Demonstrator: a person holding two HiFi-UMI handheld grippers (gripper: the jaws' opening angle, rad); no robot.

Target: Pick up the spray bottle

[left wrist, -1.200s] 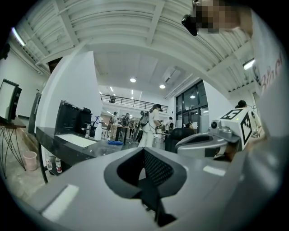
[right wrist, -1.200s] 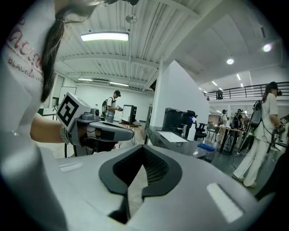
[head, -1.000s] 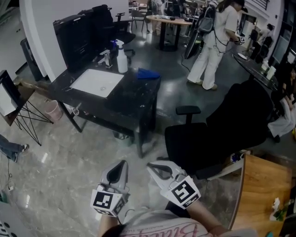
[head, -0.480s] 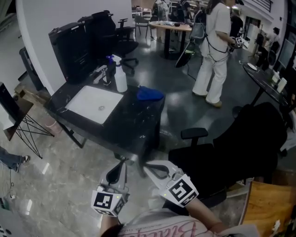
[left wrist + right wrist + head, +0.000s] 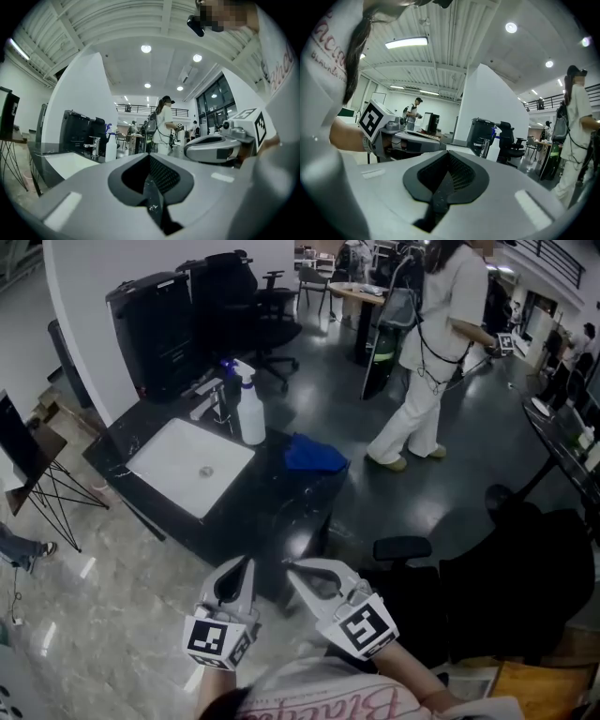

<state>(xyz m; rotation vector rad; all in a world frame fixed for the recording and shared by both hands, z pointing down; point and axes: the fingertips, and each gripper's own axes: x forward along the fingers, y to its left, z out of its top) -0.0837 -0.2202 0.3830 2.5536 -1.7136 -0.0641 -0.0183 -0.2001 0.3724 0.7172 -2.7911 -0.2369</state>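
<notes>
The left gripper (image 5: pixel 245 566) and right gripper (image 5: pixel 293 566) are both closed and empty, well apart from the bottle (image 5: pixel 251 414) on the worktop (image 5: pixel 281 498) above them in the frame, so one must open wide before reaching it.

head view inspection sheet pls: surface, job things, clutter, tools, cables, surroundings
surface: black counter with a white sink set in it and a faucet at its far edge
job's things: spray bottle stands upright on the counter beside the faucet, untouched
clutter: blue cloth bunched at the counter's right edge
tools: left tool and right tool are both shut and empty, side by side at the counter's near corner, well apart from the bottle
cables: nothing seen on the counter; thin cords hang on the standing person
surroundings: black office chair to the right, black cabinet behind the counter
</notes>
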